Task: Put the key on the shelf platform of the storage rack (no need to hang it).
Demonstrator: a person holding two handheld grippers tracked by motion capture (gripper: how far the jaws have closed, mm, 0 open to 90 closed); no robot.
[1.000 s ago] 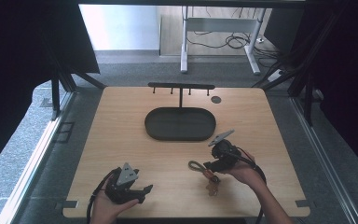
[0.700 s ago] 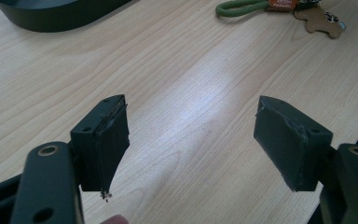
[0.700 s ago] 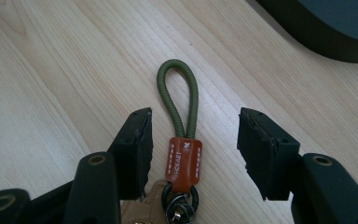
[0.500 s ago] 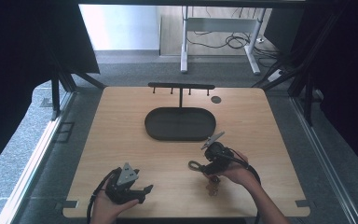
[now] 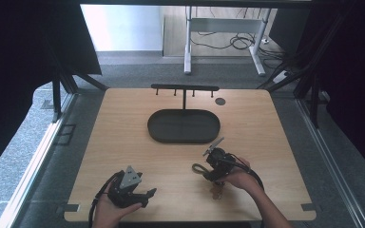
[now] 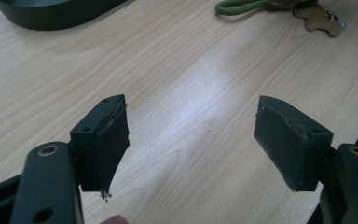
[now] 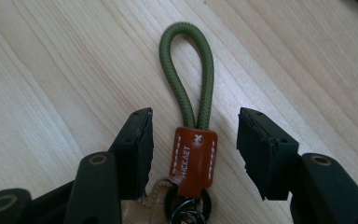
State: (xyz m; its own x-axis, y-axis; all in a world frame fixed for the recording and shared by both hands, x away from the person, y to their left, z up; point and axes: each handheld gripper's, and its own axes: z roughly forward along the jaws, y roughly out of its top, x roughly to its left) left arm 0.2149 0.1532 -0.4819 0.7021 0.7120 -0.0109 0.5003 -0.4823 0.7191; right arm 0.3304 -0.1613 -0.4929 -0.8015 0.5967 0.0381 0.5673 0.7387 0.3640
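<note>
Right gripper view: the right gripper (image 7: 193,140) is held with jaws wide on either side of the brown leather tab (image 7: 193,158) of a keyring, its green cord loop (image 7: 186,70) pointing to 12 o'clock. The tab should be centred before closing. The left gripper (image 5: 142,192) rests open, empty, at 9 o'clock; the dark tray (image 5: 184,126) lies well clear.

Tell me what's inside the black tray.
The tray looks empty: only its dark floor shows in the high view. A rack with pegs rises from its far edge. The near wall hides a thin strip of floor.
</note>
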